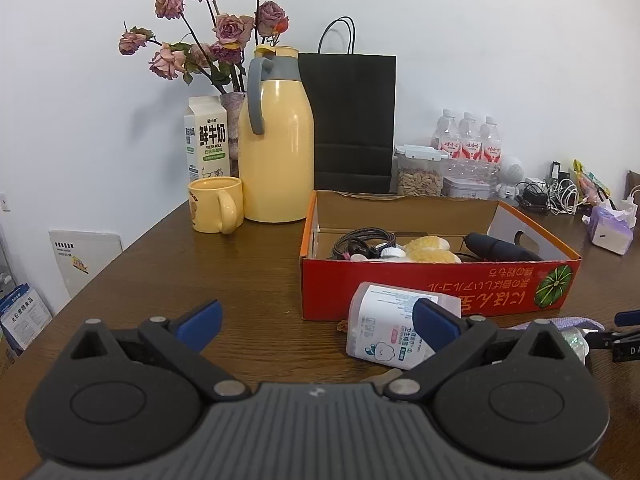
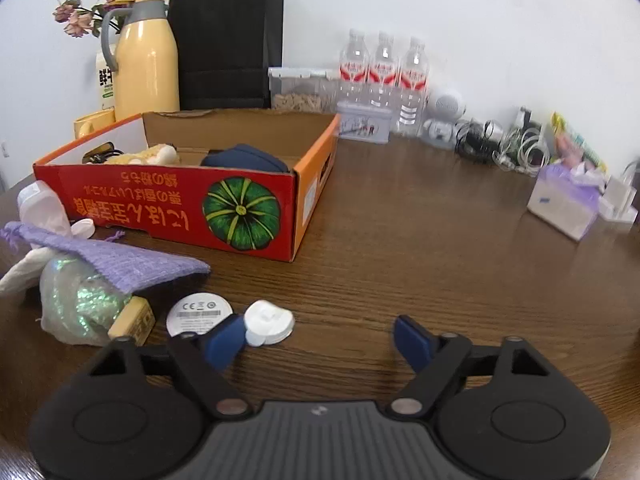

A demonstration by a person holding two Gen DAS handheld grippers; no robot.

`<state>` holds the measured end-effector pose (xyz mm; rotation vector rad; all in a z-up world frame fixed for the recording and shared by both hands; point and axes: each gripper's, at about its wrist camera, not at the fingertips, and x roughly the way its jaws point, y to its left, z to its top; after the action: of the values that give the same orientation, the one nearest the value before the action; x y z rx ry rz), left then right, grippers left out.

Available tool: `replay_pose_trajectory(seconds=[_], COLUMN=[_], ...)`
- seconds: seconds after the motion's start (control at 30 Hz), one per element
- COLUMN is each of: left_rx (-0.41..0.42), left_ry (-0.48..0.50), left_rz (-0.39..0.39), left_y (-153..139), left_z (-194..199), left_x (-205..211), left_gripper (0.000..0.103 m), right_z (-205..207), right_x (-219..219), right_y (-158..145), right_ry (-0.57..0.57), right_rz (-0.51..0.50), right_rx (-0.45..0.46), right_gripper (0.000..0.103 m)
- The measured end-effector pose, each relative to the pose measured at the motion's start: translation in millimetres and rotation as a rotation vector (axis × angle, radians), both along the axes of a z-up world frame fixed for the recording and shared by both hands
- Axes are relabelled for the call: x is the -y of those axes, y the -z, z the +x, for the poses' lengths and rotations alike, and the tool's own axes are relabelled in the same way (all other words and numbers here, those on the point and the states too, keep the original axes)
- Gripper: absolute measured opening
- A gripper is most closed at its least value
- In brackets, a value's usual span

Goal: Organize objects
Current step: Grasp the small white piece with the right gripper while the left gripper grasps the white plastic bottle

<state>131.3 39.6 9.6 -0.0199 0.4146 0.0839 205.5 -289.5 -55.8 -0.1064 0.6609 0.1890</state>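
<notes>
**Both hand-held grippers open over a cluttered desk, red box half filled**

The left hand-held gripper (image 1: 318,320) hovers low over the brown wooden desk (image 1: 200,280) with its blue-tipped fingers spread wide and nothing between them. Its right fingertip overlaps, in this view, a clear cotton-swab container (image 1: 394,330) that lies on its side just in front of the red cardboard box (image 1: 440,284); whether they touch cannot be told.

Inside the box lie a coiled dark cable (image 1: 362,242), a yellow plush toy (image 1: 430,250) and a dark navy pouch (image 1: 500,249).

The right hand-held gripper (image 2: 320,338) is also spread open and empty, low over the desk to the right of a small heap of loose things. Just beside its left fingertip lies a small white cap-like piece (image 2: 269,322), and next to that a round white disc (image 2: 199,313) with printed marks. Further left, a purple knitted cloth (image 2: 120,258) drapes over a glittery wrapped bundle (image 2: 78,304), with a small tan block (image 2: 134,320) against it.

Behind the box stand a yellow thermos jug (image 1: 277,140), a yellow mug (image 1: 216,204), a milk carton (image 1: 207,140), a black paper bag (image 1: 352,120) and three water bottles (image 1: 470,140). A tissue pack (image 2: 564,204) sits well apart at the right.
</notes>
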Motion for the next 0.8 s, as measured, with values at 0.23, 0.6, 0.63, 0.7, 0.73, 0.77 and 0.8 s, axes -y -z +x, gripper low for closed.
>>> replay_pose_trajectory(seconds=[0.23,0.6,0.63,0.7,0.73,0.77,0.8], left_rx=[-0.009,-0.038,-0.046,-0.060,-0.065,-0.071,-0.079], left_ry=[0.009,0.028,0.031,0.037,0.043,0.053,0.065], left_rz=[0.003,-0.016,-0.021,-0.028,-0.032,-0.036,-0.041], left_y=[1.3,6.1,7.1,8.8,9.9,10.8,11.8], left_z=[1.1,9.0,10.6,13.8,15.2,16.5,17.8], left_x=[3.9,8.6,8.6,9.6,10.5,11.4,12.7], left_gripper=[0.103,0.103,0.103,0.103,0.103,0.103,0.103], right_z=[3.8,0.0,-1.2,-3.9,-5.5,-7.4,-8.9], right_x=[-2.4,-8.8,-9.2,-9.4,-9.1,-9.2,-9.1], right_y=[0.9,-1.3,-1.5,-2.9,-3.7,-4.8,-5.3], right_ry=[-0.048,-0.089,-0.088,-0.084,-0.081,-0.079,-0.078], right_rz=[0.041,0.059,0.059,0.064,0.068,0.071,0.072], right_rx=[-0.004,0.016,0.023,0.039,0.049,0.061,0.069], right_gripper=[0.063,0.027,0.026,0.027,0.026,0.027,0.026])
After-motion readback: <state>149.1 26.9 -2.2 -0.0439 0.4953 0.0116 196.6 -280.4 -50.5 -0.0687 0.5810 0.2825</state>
